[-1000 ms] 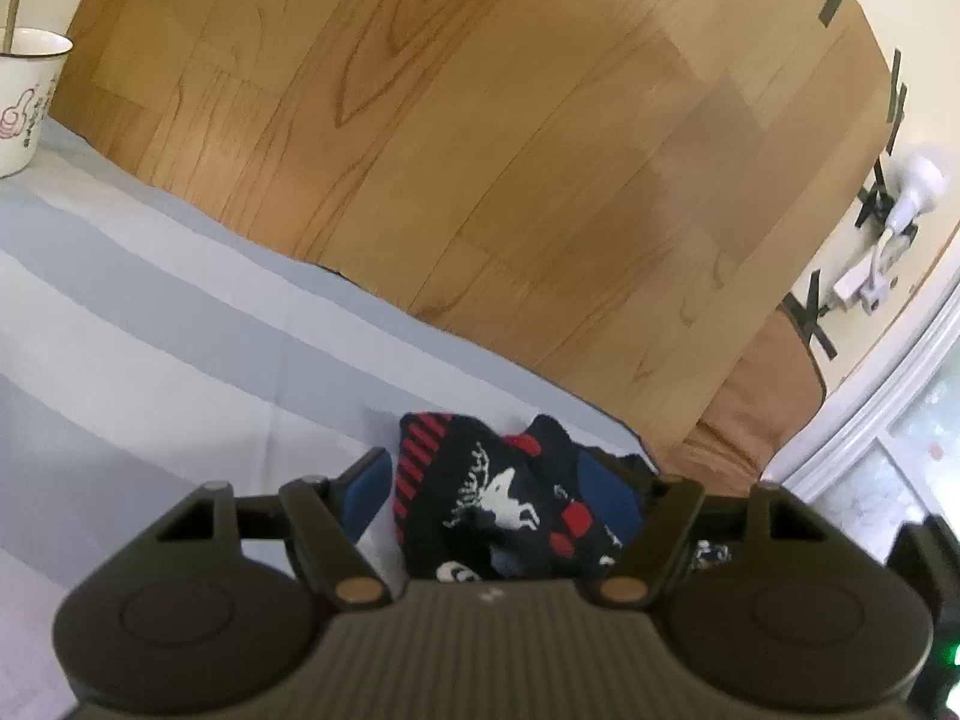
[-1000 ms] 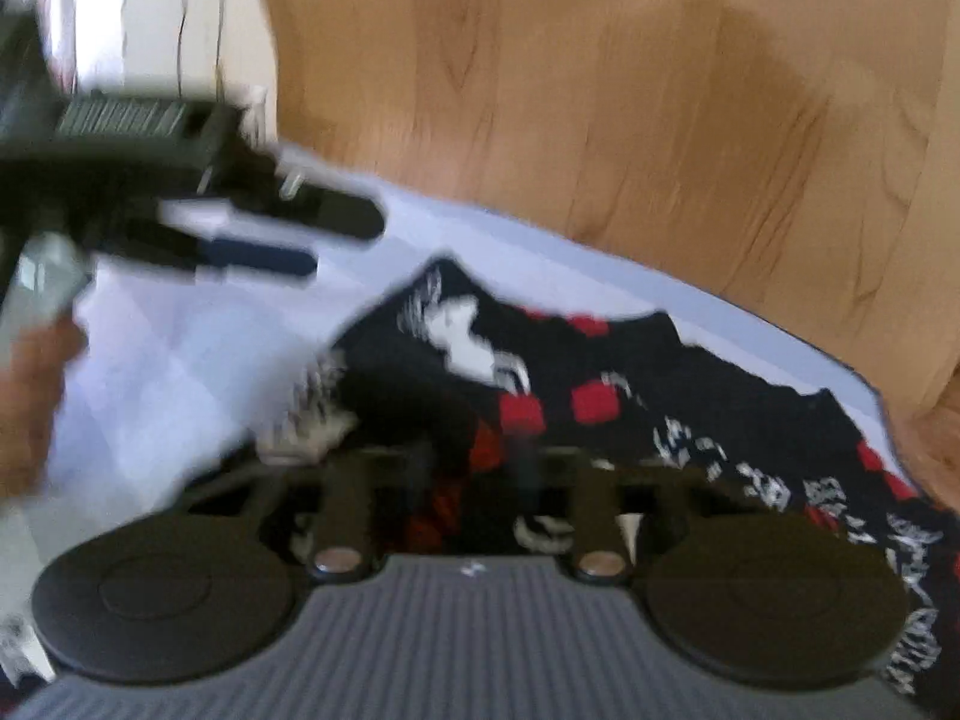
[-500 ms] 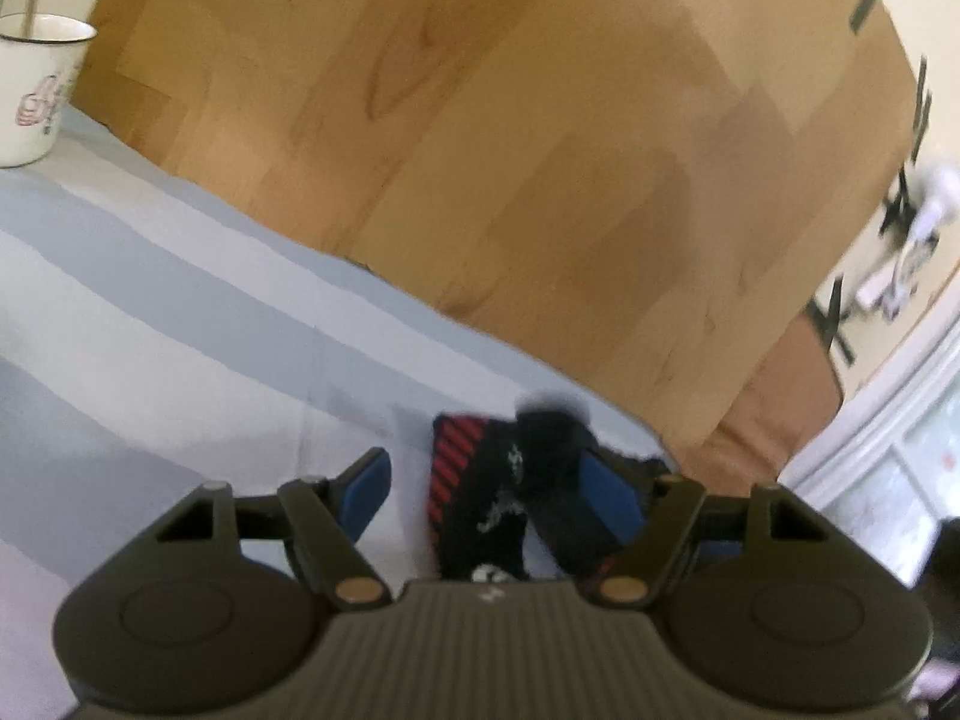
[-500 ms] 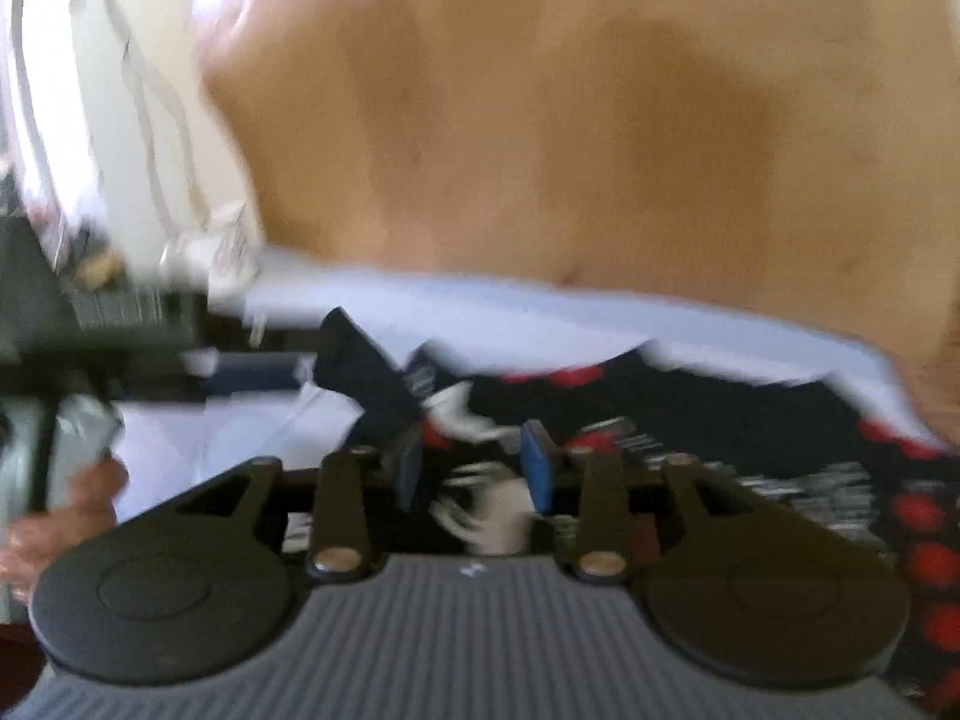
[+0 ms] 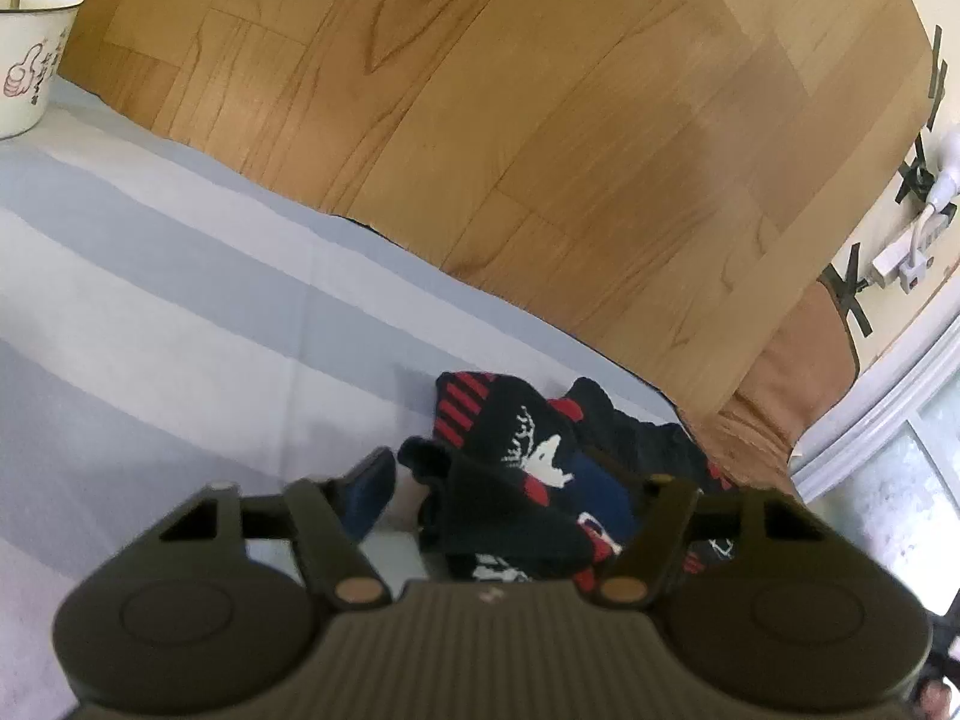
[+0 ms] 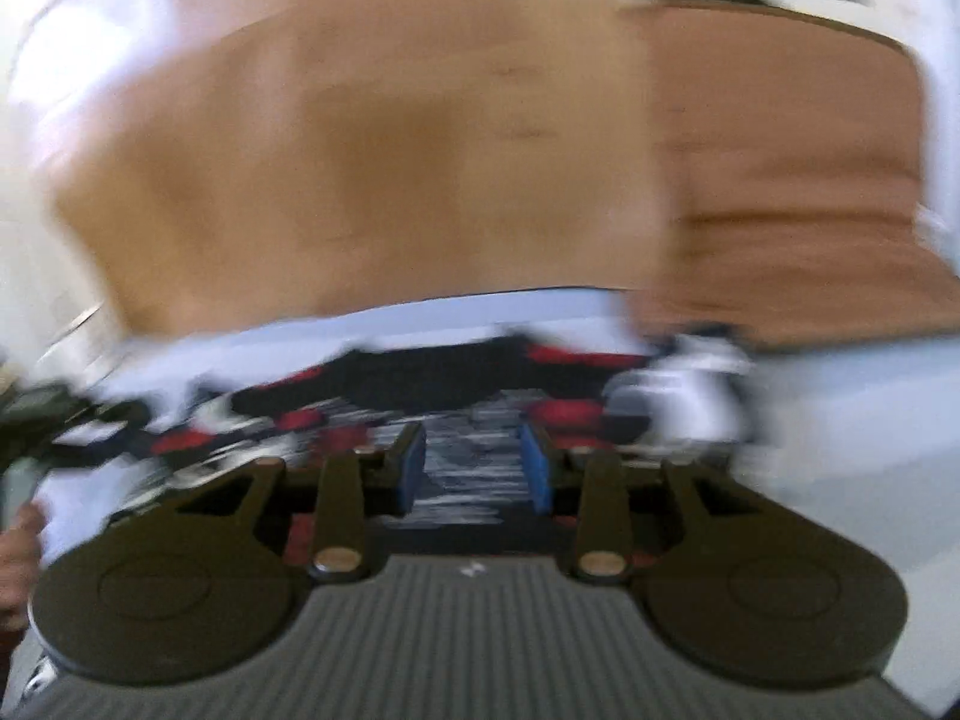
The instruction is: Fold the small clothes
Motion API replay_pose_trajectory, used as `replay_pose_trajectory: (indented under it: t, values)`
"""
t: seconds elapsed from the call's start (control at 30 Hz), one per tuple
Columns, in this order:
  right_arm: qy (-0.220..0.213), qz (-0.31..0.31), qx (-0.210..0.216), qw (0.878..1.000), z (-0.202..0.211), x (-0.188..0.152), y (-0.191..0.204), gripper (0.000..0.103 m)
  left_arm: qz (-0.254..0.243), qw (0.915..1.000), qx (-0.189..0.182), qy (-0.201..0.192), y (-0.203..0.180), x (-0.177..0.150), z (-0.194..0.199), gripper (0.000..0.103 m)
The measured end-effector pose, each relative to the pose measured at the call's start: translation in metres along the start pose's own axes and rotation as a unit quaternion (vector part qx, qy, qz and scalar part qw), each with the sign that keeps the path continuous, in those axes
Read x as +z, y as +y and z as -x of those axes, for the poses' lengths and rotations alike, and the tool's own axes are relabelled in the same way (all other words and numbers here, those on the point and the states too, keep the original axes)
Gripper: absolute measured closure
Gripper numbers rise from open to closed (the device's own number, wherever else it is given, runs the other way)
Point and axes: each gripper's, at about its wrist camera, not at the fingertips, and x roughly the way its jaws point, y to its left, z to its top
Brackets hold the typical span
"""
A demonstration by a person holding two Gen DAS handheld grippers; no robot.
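Striped cloth [image 5: 180,276] leaves loads of free room left of frame. Reindeer-print garment [image 5: 540,468] bunches lower centre, between the closing left gripper [image 5: 510,486]. Right gripper [image 6: 474,468] gapes over blurred knit, grip unclear.

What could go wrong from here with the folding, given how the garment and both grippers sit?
1. The left gripper is closing around a bunched fold of the dark patterned garment; it may pinch several layers and lock in a crooked fold.
2. The garment lies near the edge of the striped cloth beside the wooden floor; a tug could drag it off.
3. The right gripper is open over the fabric in a blurred view, so its next grasp may miss.
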Motion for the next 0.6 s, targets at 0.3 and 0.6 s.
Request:
replay_pose_trajectory:
  t: [0.3, 0.6]
  values:
    - [0.046, 0.173, 0.097, 0.979, -0.075, -0.011, 0.15, 0.06, 0.039, 0.9991, -0.014, -0.005, 0.013, 0.009, 0.007, 0.044]
    - [0.049, 0.112, 0.098, 0.988, -0.114, 0.013, 0.187, 0.091, 0.124, 0.9884, -0.001, -0.087, 0.049, 0.031, 0.048, 0.042]
